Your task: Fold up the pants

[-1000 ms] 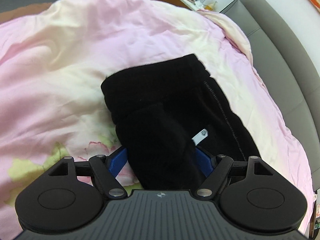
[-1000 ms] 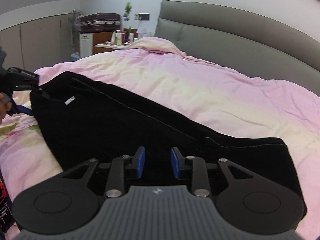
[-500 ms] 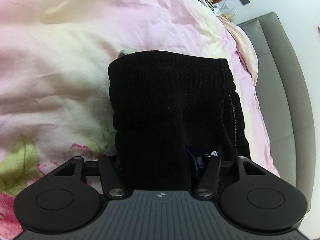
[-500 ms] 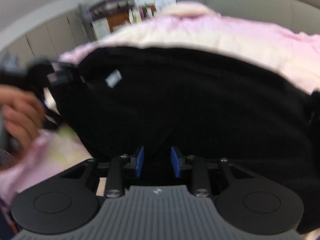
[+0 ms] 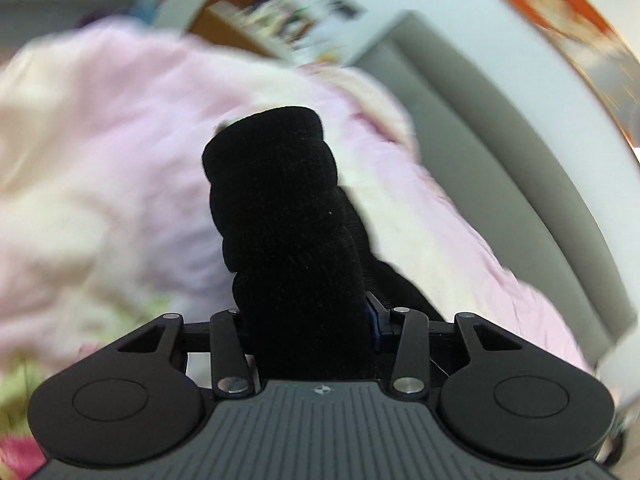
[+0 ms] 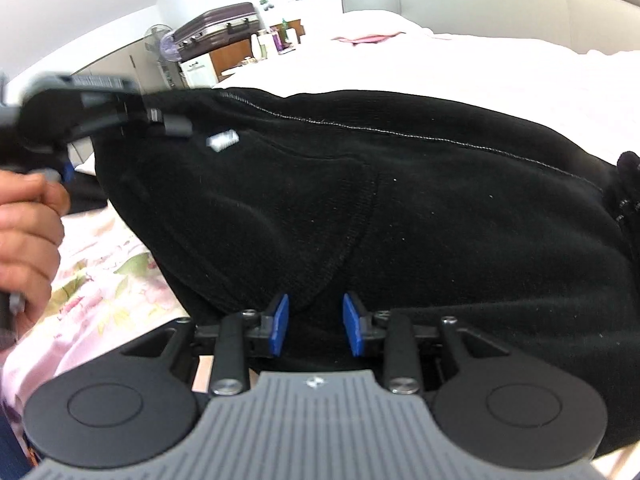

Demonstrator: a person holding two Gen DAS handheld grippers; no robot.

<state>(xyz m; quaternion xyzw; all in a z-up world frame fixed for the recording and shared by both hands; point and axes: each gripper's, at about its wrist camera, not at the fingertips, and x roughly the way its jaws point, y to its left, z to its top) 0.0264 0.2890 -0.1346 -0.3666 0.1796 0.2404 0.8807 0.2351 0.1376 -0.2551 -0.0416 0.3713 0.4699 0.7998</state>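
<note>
Black pants [image 5: 280, 208] lie on a pink floral duvet [image 5: 100, 160]. My left gripper [image 5: 306, 320] is closing its jaws on a thick bunch of the fabric, which fills the gap and rises as a roll ahead of the fingers. In the right wrist view the pants [image 6: 400, 200] spread wide, with a white label [image 6: 224, 140] near the left gripper [image 6: 160, 124] at the upper left, held by a hand [image 6: 28, 216]. My right gripper [image 6: 316, 326] has its blue pads [image 6: 280, 324] narrowly set with a fold of the pants between them.
A grey padded headboard [image 5: 500, 152] runs along the far side of the bed. Beyond the bed stand a dark suitcase [image 6: 216, 28] on a cabinet and a dresser with bottles [image 6: 276, 40]. A framed orange picture [image 5: 560, 20] hangs on the wall.
The left jaws went from wide around the pants to narrow, bunching the fabric and lifting it. The right gripper dropped lower and closer over the pants, its pad gap unchanged.
</note>
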